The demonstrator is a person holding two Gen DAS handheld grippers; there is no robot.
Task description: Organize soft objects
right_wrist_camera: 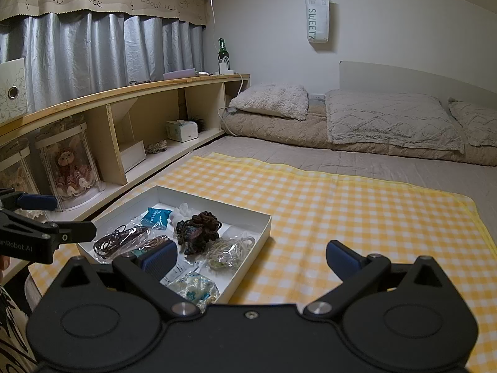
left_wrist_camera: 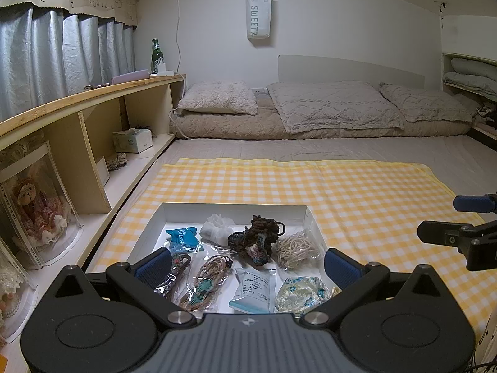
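A shallow white box (left_wrist_camera: pixel 236 208) (right_wrist_camera: pixel 251 236) lies on a yellow checked cloth (left_wrist_camera: pixel 357 192) (right_wrist_camera: pixel 357 205). It holds several soft items: a dark knitted bundle (left_wrist_camera: pixel 256 237) (right_wrist_camera: pixel 198 228), bagged cream cords (left_wrist_camera: pixel 296 248) (right_wrist_camera: pixel 231 250), bagged brown cords (left_wrist_camera: pixel 206 276) (right_wrist_camera: pixel 119 242), a teal packet (left_wrist_camera: pixel 183 237) (right_wrist_camera: pixel 155 216), a white sachet (left_wrist_camera: pixel 254 289) and a floral pouch (left_wrist_camera: pixel 299 293) (right_wrist_camera: pixel 194 290). My left gripper (left_wrist_camera: pixel 247 265) is open just above the box's near end. My right gripper (right_wrist_camera: pixel 251 258) is open over the box's right edge, empty.
A low wooden shelf (left_wrist_camera: pixel 93 93) (right_wrist_camera: pixel 124 93) runs along the left with a boxed doll (left_wrist_camera: pixel 34 208) (right_wrist_camera: pixel 73 168) and a tissue box (left_wrist_camera: pixel 132 140) (right_wrist_camera: pixel 181 130). Pillows and folded bedding (left_wrist_camera: pixel 335 108) (right_wrist_camera: pixel 388 121) lie at the far end.
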